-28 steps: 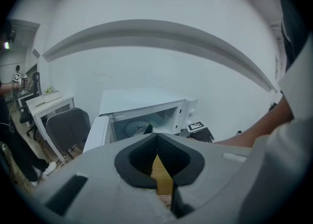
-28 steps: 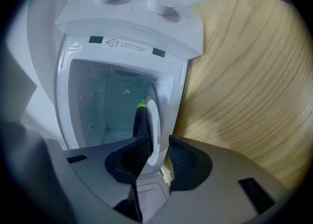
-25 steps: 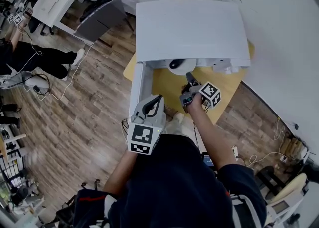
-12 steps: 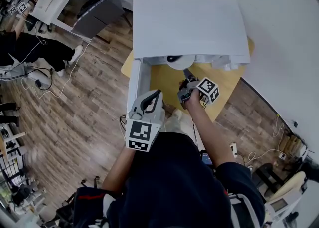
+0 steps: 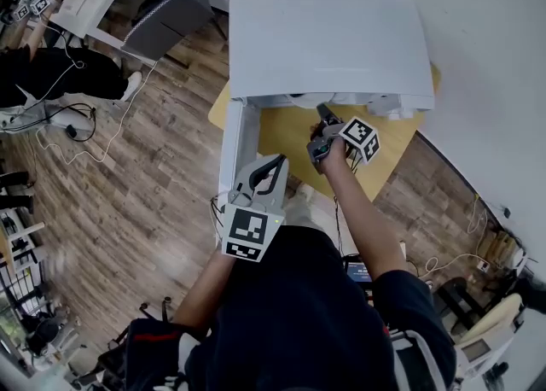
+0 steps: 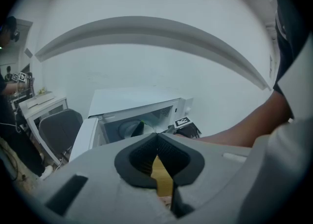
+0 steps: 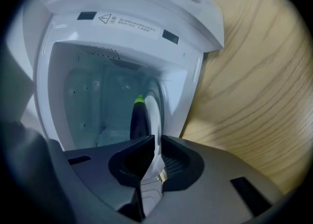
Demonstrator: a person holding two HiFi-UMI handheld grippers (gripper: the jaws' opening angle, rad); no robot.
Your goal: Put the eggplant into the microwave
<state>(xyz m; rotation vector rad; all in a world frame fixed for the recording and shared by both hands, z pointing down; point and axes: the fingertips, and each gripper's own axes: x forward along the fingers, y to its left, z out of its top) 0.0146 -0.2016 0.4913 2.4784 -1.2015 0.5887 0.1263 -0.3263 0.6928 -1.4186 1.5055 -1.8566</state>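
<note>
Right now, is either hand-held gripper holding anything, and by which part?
The right hand-held gripper, its jaws just closing, pinches the white plate by its near rim. The left hand-held gripper holds nothing.

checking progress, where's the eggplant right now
In the right gripper view the eggplant lies on the white plate inside the open microwave, just left of centre.

**Head view:** high above the microwave, facing steeply down onto its white top and the table in front of it. Farthest of the three.

**Left gripper view:** in front of the microwave and set back from it, facing its open cavity. Middling distance.

**Right gripper view:** at the microwave's mouth, facing inward. Very near.

**Shared:**
- Both gripper views take in the cavity with the eggplant and plate.
- All three views take in the table.
</note>
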